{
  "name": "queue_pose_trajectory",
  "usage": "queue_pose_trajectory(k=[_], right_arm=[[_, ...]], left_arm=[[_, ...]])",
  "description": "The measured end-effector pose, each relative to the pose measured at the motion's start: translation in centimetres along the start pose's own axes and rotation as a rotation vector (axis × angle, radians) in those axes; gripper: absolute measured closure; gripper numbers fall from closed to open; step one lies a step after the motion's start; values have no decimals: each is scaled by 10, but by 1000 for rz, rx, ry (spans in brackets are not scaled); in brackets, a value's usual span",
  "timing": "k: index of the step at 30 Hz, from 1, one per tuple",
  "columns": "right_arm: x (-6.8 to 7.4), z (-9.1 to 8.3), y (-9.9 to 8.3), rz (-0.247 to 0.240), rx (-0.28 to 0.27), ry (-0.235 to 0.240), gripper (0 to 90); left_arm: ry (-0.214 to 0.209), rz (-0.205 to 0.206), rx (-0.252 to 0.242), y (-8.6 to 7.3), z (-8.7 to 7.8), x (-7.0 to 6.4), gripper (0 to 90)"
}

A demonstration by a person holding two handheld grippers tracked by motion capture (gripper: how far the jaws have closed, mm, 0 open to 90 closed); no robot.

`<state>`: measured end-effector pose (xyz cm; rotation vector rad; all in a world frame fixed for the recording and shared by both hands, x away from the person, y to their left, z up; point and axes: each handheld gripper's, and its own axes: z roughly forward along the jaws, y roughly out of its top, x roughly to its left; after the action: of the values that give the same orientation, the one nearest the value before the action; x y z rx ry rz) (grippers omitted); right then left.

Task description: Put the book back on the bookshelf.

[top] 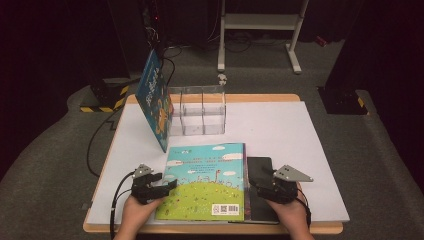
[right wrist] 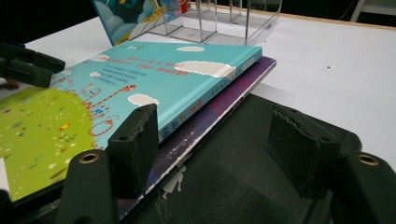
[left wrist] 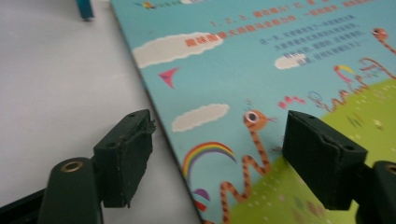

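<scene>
Picture book (top: 207,180) lies flat on the stack, between my two gaping, empty claws. I should slide my left claw (left wrist: 217,149) squarely over its edge before pinching.

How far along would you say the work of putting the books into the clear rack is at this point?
One blue picture book already leans against the clear acrylic rack. In hand: the open left gripper straddles the left edge of the top picture book, and the open right gripper sits at the stack's right edge. Left: the dark book and purple book beneath.
</scene>
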<state>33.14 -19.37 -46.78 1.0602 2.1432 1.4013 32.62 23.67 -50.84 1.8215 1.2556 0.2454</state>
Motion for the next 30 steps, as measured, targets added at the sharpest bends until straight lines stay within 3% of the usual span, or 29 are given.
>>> queue_pose_trajectory(k=[9, 16, 30], right_arm=[[12, 4, 7, -19, 2, 14, 327], [10, 7, 10, -13, 17, -5, 324], [-8, -2, 3, 27, 24, -64, 328]], left_arm=[[12, -8, 0, -1, -1, -3, 294], [17, 15, 2, 1, 2, -7, 292], [-59, 81, -3, 5, 23, -39, 294]])
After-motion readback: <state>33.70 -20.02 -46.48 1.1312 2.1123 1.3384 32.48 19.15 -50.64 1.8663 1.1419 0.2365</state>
